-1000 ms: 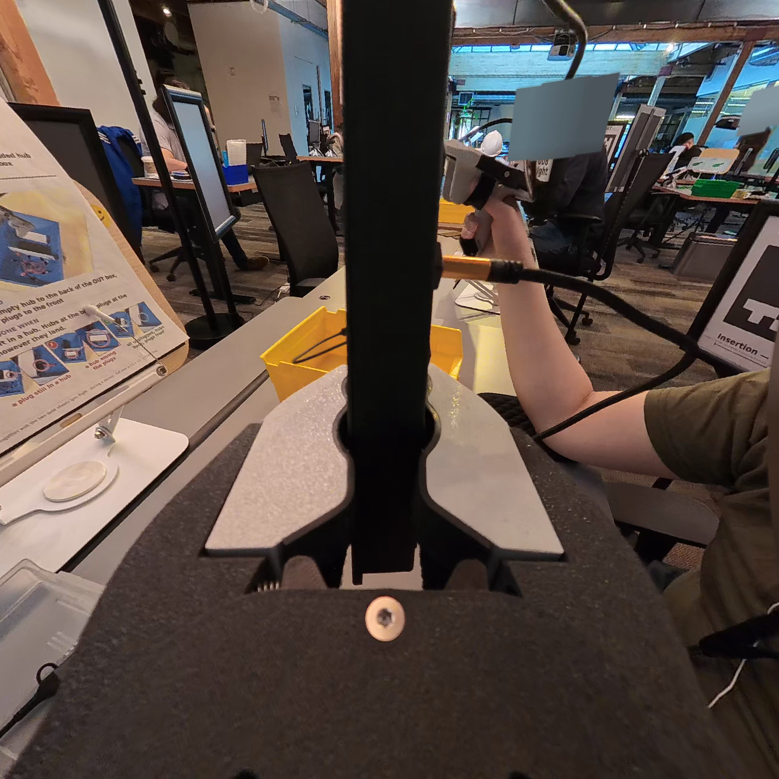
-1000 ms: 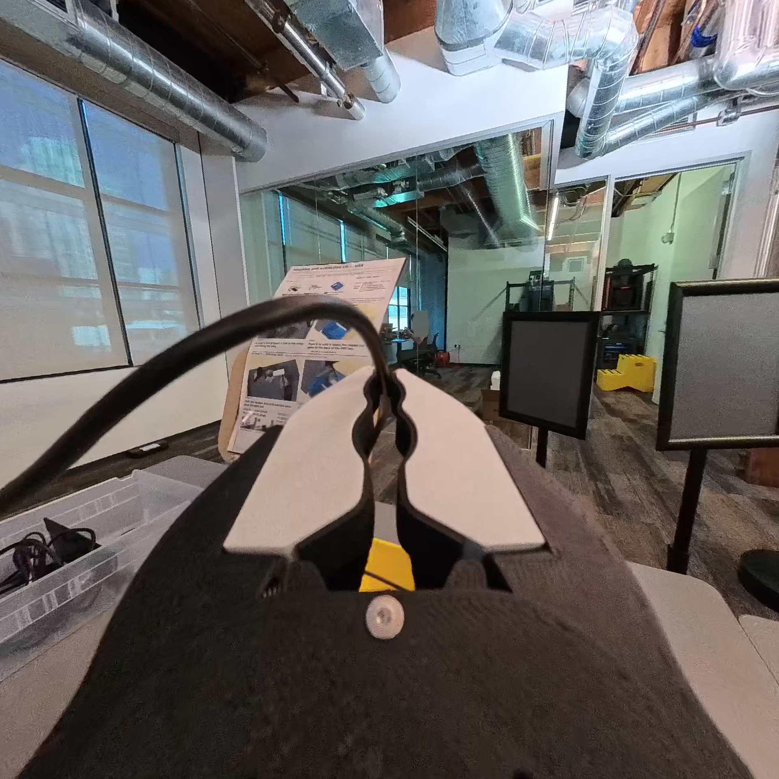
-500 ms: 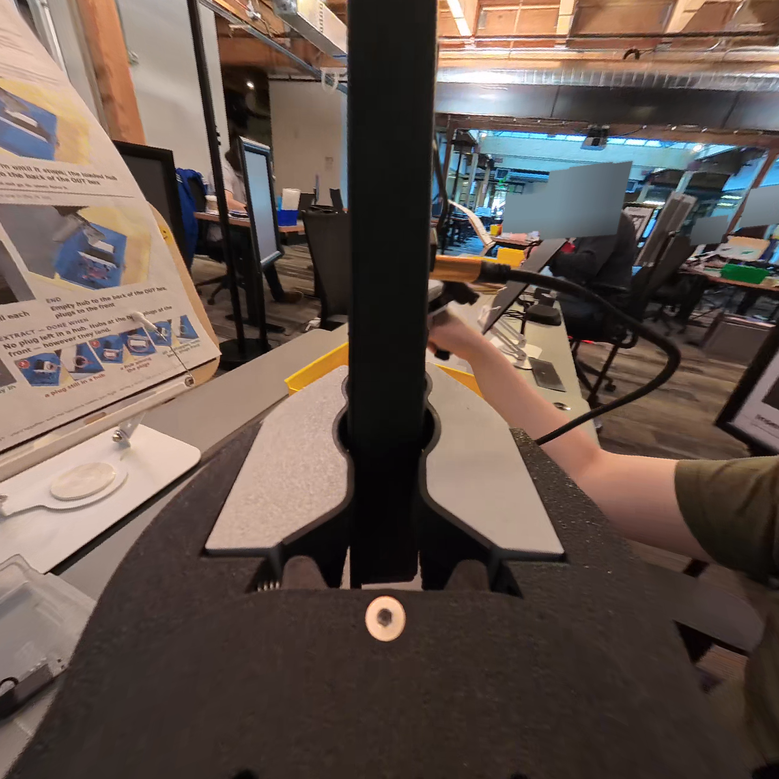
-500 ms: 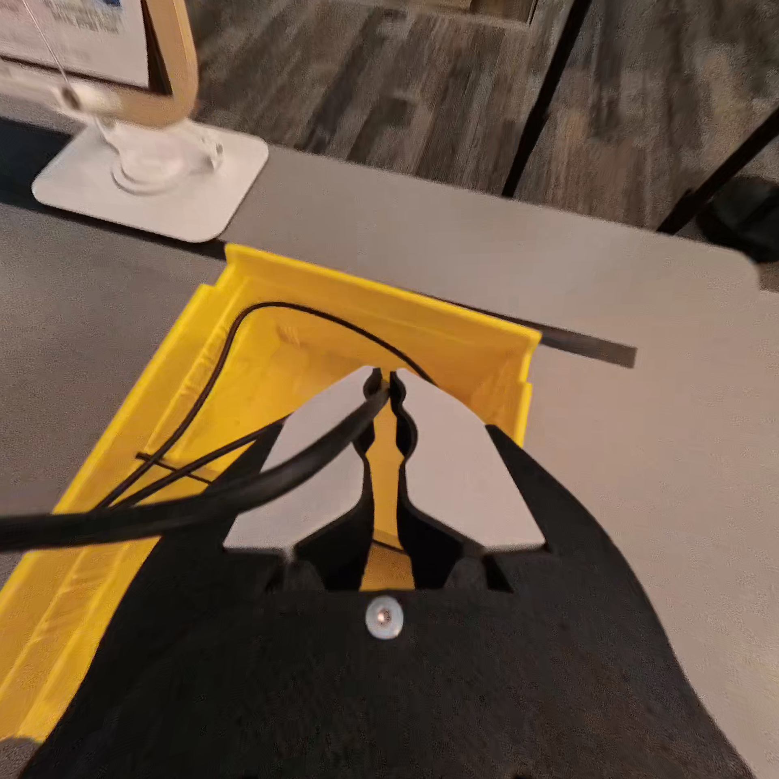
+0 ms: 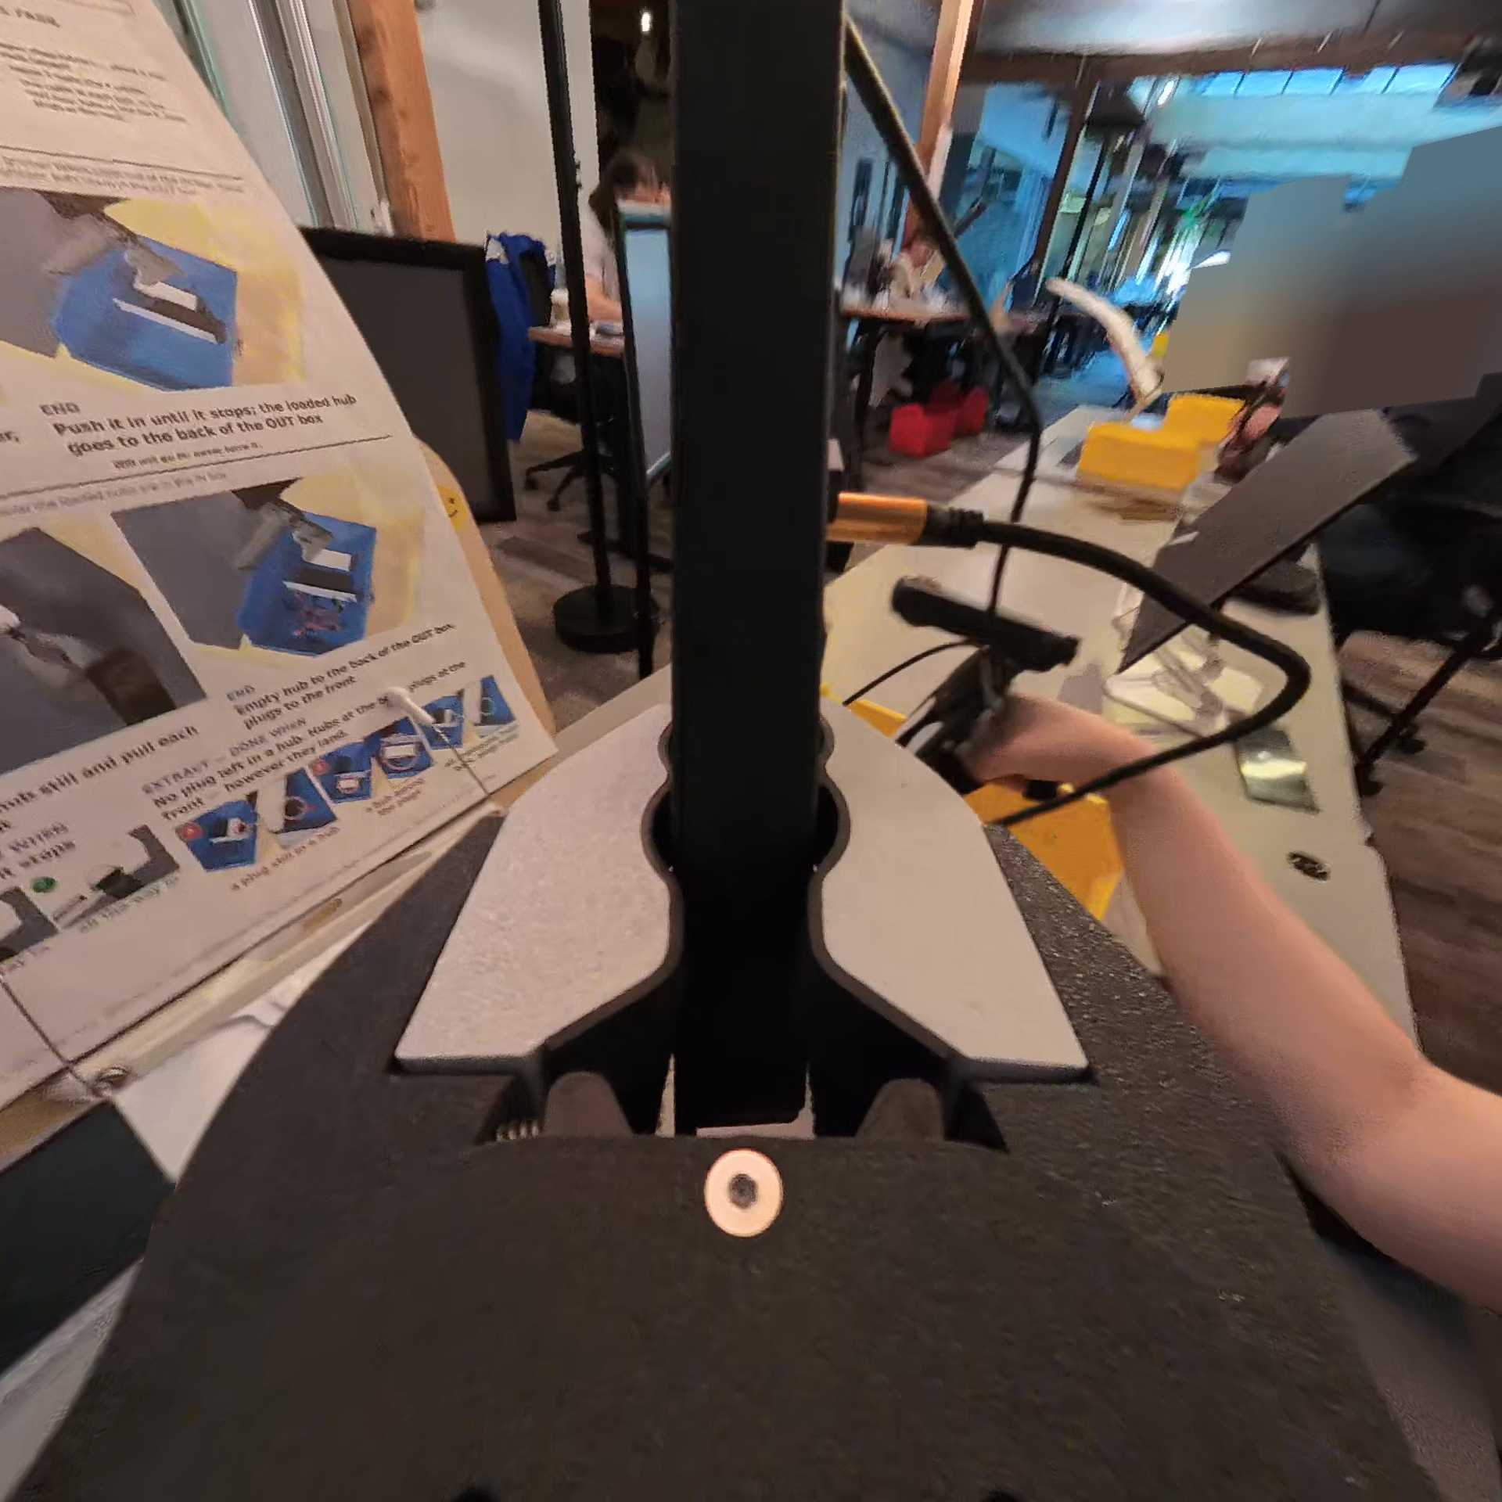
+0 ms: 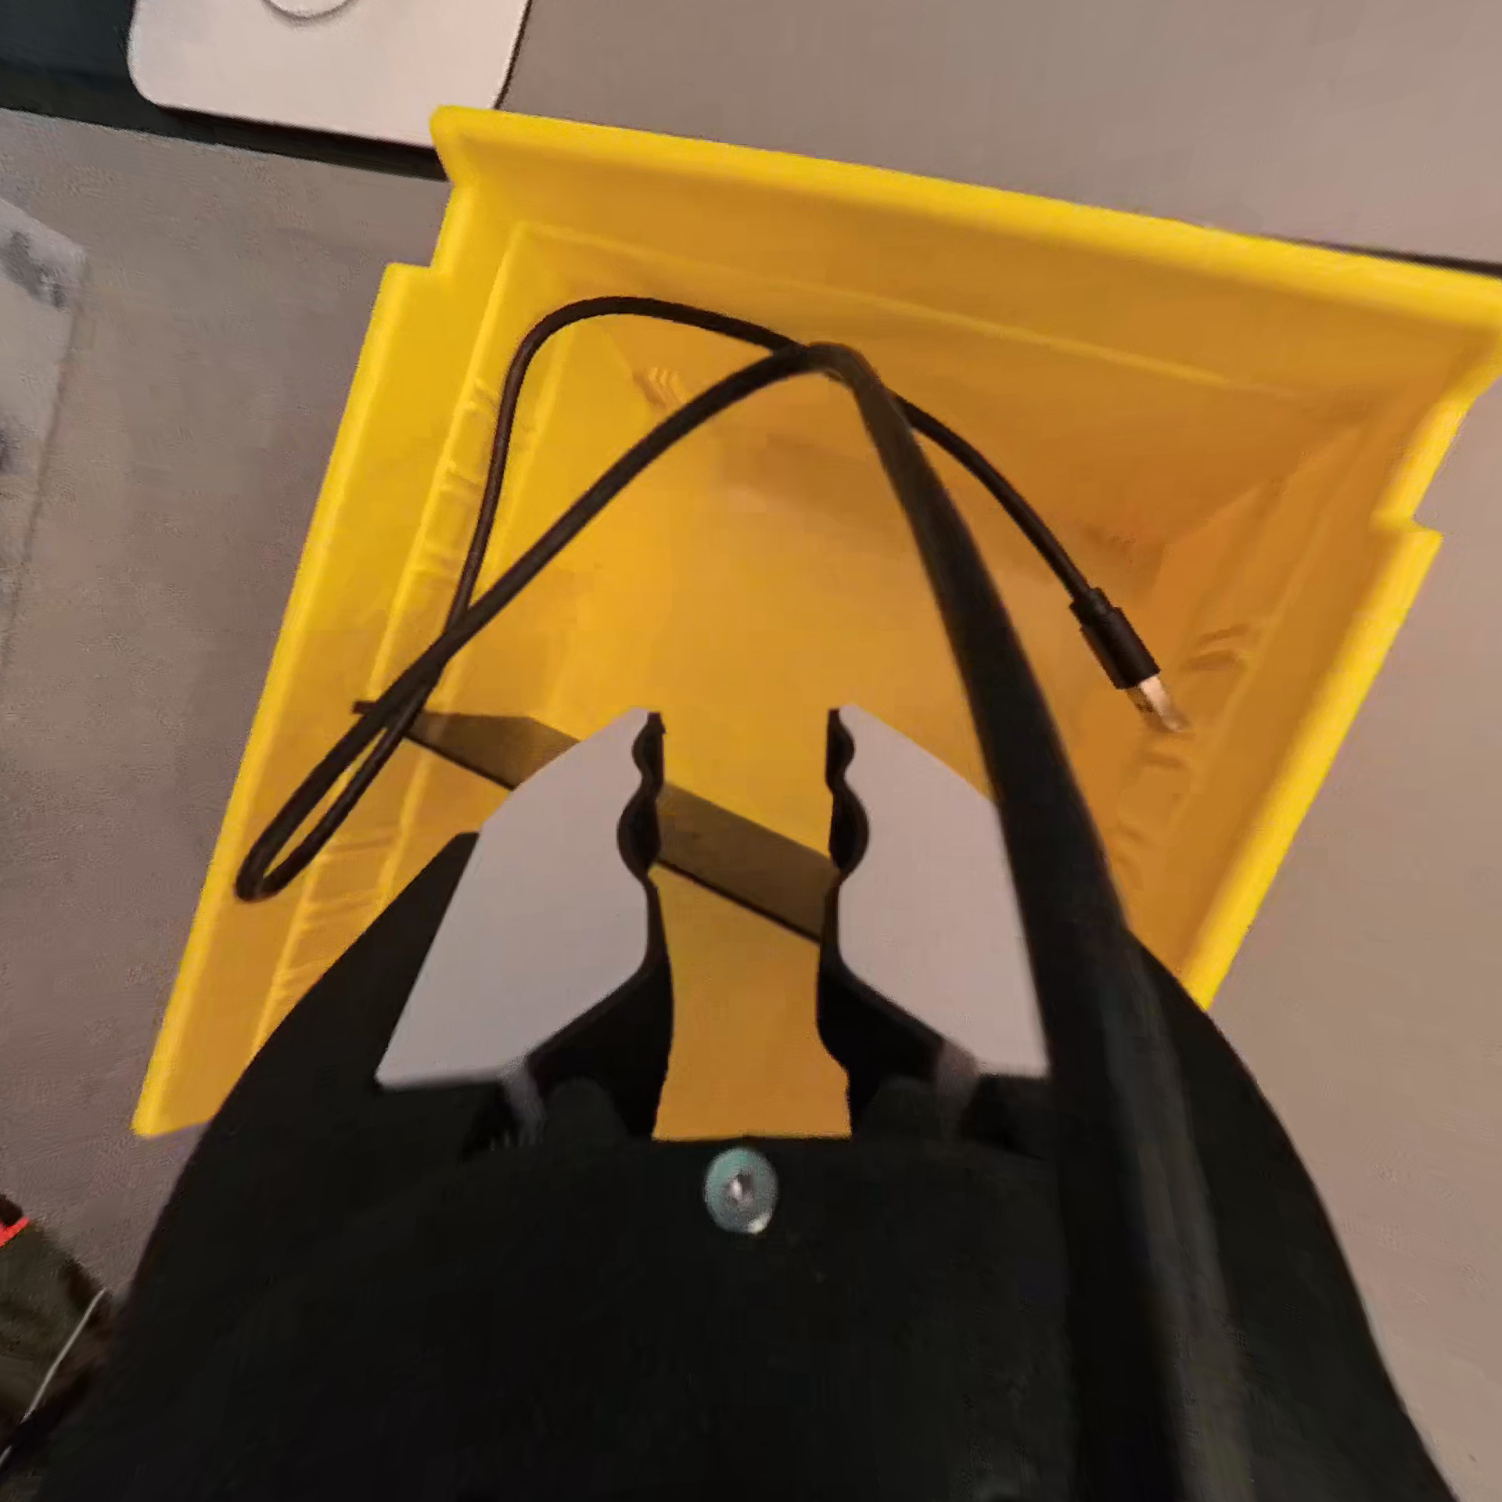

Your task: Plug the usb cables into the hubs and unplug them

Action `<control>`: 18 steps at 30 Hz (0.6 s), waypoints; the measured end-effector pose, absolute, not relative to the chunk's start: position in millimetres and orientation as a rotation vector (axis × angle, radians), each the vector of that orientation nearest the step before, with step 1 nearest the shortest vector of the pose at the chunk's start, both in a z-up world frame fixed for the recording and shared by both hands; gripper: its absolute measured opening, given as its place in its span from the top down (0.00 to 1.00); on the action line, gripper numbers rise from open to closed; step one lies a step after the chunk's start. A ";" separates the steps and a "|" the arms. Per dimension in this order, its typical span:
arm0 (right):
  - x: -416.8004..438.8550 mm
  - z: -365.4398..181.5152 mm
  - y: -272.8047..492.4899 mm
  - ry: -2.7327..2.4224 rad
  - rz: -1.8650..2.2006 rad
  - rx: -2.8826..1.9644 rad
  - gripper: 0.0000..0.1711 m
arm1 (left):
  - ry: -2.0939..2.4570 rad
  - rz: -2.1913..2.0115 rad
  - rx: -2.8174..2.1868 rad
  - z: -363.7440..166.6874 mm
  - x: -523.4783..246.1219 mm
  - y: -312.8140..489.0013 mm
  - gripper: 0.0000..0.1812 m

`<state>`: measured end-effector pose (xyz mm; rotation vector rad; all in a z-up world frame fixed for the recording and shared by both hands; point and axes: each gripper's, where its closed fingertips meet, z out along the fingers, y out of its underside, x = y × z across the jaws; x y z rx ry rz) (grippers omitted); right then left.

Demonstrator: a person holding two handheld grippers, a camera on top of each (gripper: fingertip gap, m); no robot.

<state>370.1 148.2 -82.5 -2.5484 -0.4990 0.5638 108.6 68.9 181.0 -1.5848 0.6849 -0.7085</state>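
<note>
Left gripper point(image 5: 744, 731) around upright hub point(image 5: 752, 325)

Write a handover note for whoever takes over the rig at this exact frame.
Left claw: shut on the upright black hub; a gold-ended plug sits in its side.
Right claw: open, empty, hovering over the yellow bin.
In the bin: a loose black usb cable with its connector free, and a flat black bar.
Left: unplug the gold-ended plug; the loose cable is not in any hub.

left gripper point(image 5: 744, 780): grey fingers, black body, silver screw | right gripper point(image 6: 744, 723): same, thick black cable
</note>
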 end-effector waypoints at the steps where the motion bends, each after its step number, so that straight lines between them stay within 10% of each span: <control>1: 373.0 -79.0 142.8 -0.505 0.608 -2.548 0.77 | 0.710 -0.675 -1.616 181.0 111.8 77.3 0.85; 18: 412.0 40.5 104.4 -0.677 0.644 -1.790 0.80 | 0.949 -0.222 -1.892 154.4 125.9 134.7 0.85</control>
